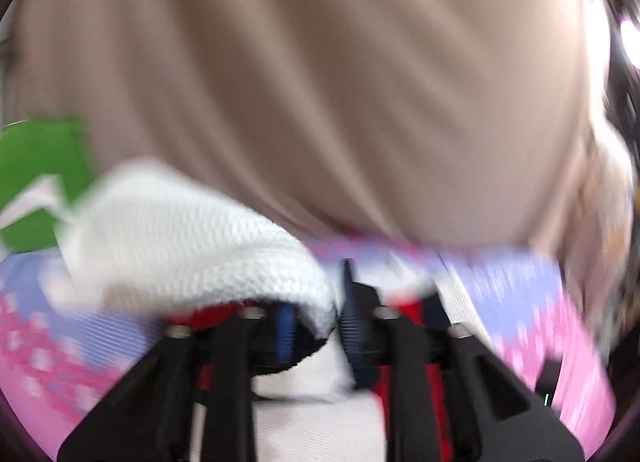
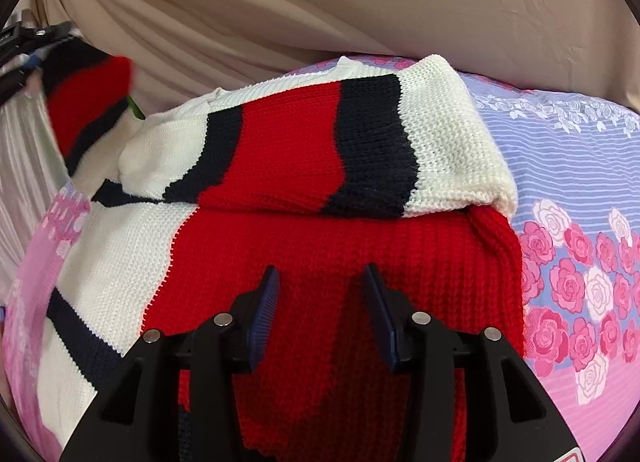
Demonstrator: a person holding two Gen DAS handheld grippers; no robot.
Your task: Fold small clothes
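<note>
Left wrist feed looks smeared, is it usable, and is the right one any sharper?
Left wrist: heavy motion blur; white knit across the left tongs, glare at the top-right edge. Right wrist: sharp, evenly lit, sweater stitches clear, fisheye bending at the edges; right tongs open.

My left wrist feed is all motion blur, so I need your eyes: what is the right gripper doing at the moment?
Observer: The right gripper is open over the red body of the knit sweater, with nothing between its fingers.
Operator: Is either sleeve folded in?
Observer: Yes. One striped sleeve lies across the body, its white cuff toward the rose-print sheet.
Operator: And the other one?
Observer: The left gripper holds the other sleeve raised above the sheet, at the left edge of the right wrist view.
</note>
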